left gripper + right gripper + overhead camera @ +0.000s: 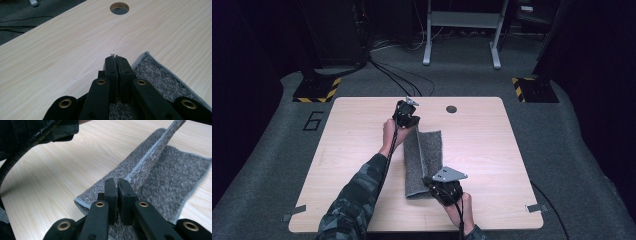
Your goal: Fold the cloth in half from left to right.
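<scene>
Counter [362, 150]: a pale wood-grain top that took up the middle of the high view, with a round hole [451, 109] near its far edge, upper centre of the frame. The same hole sat at the top of the left gripper view.

Grey cloth [432, 150]: a speckled grey piece with a stitched hem, lying at the centre of the counter. Its left portion was raised off the surface into a long fold, while the right portion lay flat on the wood. In the right gripper view the raised hem ran from the bottom centre toward the upper right, with the flat part spread to its right.

Left gripper [407, 118]: seen just above the centre of the high view, at the far end of the cloth. In the left gripper view its jaws stood pressed together with a thin edge of the grey cloth caught between them; more cloth lay at the lower right of that frame.

Right gripper [437, 187]: seen lower centre of the high view, at the near end of the cloth, under a grey three-cornered plate. Its jaws were closed on the cloth's near hem.

Sleeve [357, 195]: camouflage-patterned, entering from the bottom left of the high view.

Floor [262, 150]: grey carpet around the counter.
</scene>
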The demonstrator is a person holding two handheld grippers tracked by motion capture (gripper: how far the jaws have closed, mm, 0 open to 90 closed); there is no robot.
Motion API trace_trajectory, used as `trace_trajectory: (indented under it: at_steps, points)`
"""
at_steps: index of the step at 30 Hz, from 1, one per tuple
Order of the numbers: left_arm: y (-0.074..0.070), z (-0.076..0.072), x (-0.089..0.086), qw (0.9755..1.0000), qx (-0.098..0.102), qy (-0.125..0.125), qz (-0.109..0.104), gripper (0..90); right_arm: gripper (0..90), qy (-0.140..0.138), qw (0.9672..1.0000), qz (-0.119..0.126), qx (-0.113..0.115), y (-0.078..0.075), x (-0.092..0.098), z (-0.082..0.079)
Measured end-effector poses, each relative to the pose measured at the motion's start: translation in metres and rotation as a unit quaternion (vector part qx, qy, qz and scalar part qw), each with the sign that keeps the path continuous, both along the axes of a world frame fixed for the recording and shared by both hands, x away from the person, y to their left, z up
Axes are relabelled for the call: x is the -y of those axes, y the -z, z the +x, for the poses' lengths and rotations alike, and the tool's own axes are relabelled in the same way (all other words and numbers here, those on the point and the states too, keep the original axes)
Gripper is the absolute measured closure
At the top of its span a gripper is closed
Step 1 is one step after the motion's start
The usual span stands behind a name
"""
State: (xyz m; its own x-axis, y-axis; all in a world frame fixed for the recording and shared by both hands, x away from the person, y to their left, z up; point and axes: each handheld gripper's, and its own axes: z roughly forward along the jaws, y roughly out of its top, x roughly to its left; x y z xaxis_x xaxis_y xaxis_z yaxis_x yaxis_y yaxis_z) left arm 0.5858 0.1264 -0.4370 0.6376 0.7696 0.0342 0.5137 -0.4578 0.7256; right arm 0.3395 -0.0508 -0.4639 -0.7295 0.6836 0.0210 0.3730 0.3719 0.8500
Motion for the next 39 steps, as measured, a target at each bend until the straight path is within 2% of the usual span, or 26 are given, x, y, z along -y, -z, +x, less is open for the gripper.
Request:
trace_trajectory:
  at_steps: [8,10,16,20,21,30,36,39]
  points:
    - [0.005,0.001,0.016,0.9999,0.005,0.007,-0.006,87.8,86.4,0.013,0.9999,-0.009,-0.006,0.004,0.011,-0.002]
    - [0.007,0.001,0.021,0.9999,0.007,0.013,0.001,87.7,86.4,0.017,0.9998,-0.011,-0.005,0.006,0.013,-0.002]
    - [0.016,0.004,0.036,0.9998,-0.001,0.022,0.004,87.1,86.1,0.026,0.9991,-0.022,-0.025,0.017,0.023,-0.002]
    - [0.022,0.007,0.045,0.9996,-0.004,0.027,0.012,85.6,86.1,0.025,0.9988,-0.029,-0.03,0.022,0.026,-0.001]
    - [0.024,0.008,0.047,0.9997,-0.003,0.024,0.007,85.8,86.1,0.029,0.9986,-0.029,-0.032,0.023,0.026,-0.001]
    - [0.035,0.012,0.057,0.9994,-0.012,0.031,0.013,87.8,86.1,0.04,0.9977,-0.033,-0.043,0.03,0.033,-0.002]
    - [0.033,0.011,0.065,0.9991,-0.003,0.041,0.007,88.4,85.6,0.048,0.9975,-0.035,-0.04,0.03,0.038,-0.004]
    - [0.035,0.011,0.07,0.9989,-0.004,0.045,0.013,88.3,85.2,0.057,0.9969,-0.031,-0.045,0.032,0.042,-0.005]
